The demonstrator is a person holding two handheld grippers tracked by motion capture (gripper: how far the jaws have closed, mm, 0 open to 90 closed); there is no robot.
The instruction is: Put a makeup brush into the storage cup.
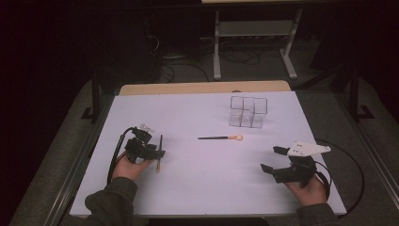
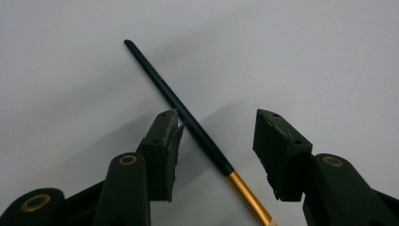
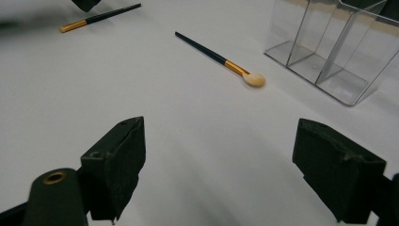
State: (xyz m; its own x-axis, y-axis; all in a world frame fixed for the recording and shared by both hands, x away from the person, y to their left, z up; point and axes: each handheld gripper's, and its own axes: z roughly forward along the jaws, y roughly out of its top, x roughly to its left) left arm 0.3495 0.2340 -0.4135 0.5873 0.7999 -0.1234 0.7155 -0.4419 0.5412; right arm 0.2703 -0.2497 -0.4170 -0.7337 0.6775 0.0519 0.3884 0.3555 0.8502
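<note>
A dark-handled makeup brush point(image 1: 161, 141) with a gold ferrule lies on the white table at the left. My left gripper point(image 1: 159, 151) hangs over it. In the left gripper view the brush point(image 2: 160, 80) runs diagonally between the jaws of the left gripper point(image 2: 216, 117); it lies close against the left pad point(image 2: 164, 141), while the right pad stands apart from it. A second brush point(image 1: 219, 138) with a pale tip lies mid-table, also seen ahead of my right gripper point(image 3: 219, 127) as the second brush point(image 3: 211, 54). My right gripper point(image 1: 271, 158) rests open at the right, with nothing between its jaws.
A clear plastic organizer point(image 1: 248, 112) with several compartments stands at the back right of the table, seen close as the organizer point(image 3: 329, 47) in the right gripper view. Cables trail from both grippers. Beyond the table's far wooden edge point(image 1: 202, 87) are a dark floor and metal frame legs.
</note>
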